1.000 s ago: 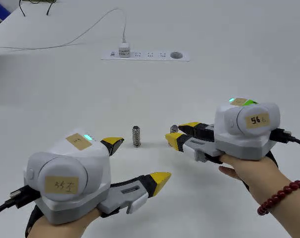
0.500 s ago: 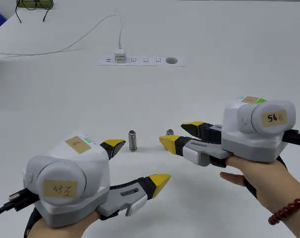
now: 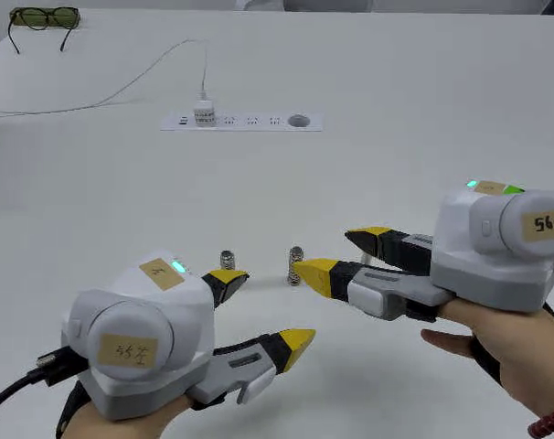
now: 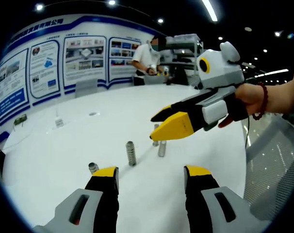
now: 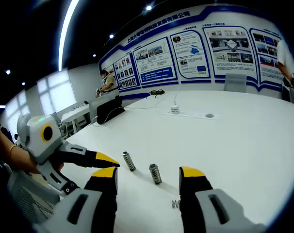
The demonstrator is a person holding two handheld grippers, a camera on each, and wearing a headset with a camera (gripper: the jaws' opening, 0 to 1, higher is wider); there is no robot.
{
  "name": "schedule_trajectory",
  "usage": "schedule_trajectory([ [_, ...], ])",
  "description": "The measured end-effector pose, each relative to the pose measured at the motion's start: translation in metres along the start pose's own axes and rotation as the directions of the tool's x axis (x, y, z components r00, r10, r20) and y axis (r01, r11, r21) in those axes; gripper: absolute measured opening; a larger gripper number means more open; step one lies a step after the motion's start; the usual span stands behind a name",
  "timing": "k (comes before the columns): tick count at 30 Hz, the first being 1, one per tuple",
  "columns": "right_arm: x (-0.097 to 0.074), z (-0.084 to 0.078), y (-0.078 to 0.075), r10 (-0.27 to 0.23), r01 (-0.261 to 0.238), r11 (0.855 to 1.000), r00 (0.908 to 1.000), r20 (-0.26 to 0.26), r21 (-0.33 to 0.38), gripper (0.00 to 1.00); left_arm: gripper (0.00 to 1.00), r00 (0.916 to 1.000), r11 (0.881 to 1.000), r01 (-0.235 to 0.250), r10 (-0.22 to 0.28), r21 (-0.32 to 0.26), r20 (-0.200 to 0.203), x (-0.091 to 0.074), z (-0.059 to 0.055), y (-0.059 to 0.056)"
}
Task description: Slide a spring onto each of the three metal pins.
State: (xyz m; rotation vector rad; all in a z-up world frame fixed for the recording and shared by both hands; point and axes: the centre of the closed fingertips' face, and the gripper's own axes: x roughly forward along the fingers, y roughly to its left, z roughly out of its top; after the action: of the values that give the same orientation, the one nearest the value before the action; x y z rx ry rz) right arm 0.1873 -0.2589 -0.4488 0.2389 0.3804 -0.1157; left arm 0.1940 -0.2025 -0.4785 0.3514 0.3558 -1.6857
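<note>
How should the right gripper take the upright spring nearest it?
Pinch the spring across its middle coils, with the right gripper coming in level, straight ahead: it stands upright, apart from the other spring, just ahead of the open jaws.

Surface: white table (image 3: 423, 110), plain top.

Far left corner: glasses (image 3: 41, 18), dark frame, arms unfolded.

Toward the far edge, left of mid-width: white power strip (image 3: 240, 121) lying flat, roughly parallel to that edge. A white charger (image 3: 204, 114) is plugged in near its left end. A white cable (image 3: 122, 87) runs from the charger across the top to the left edge.

Toward the near edge, mid-width: taller sprung pin (image 3: 296, 265) upright, coil around it. Second sprung pin (image 3: 228, 259) stands left of it, apart, base hidden.

Right gripper view: small loose spring (image 5: 175, 204) lies on the top, near the standing pair.

Left gripper view: short metal stub (image 4: 93, 168) stands alone; coil cannot be resolved.
</note>
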Motion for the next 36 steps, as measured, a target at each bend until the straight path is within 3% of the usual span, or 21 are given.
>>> schedule_trajectory([
  [25, -0.051, -0.022, -0.021, -0.041, 0.041, 0.999, 0.9991, -0.009, -0.008, 0.57, 0.42, 0.9960, 0.993, 0.084, -0.081, 0.081, -0.038, 0.055, -0.001, -0.019],
  [36, -0.062, -0.029, -0.020, -0.043, 0.042, 0.999, 0.9990, -0.016, -0.032, 0.57, 0.34, 0.9939, 0.991, 0.101, -0.097, 0.087, -0.053, 0.077, -0.005, -0.021],
])
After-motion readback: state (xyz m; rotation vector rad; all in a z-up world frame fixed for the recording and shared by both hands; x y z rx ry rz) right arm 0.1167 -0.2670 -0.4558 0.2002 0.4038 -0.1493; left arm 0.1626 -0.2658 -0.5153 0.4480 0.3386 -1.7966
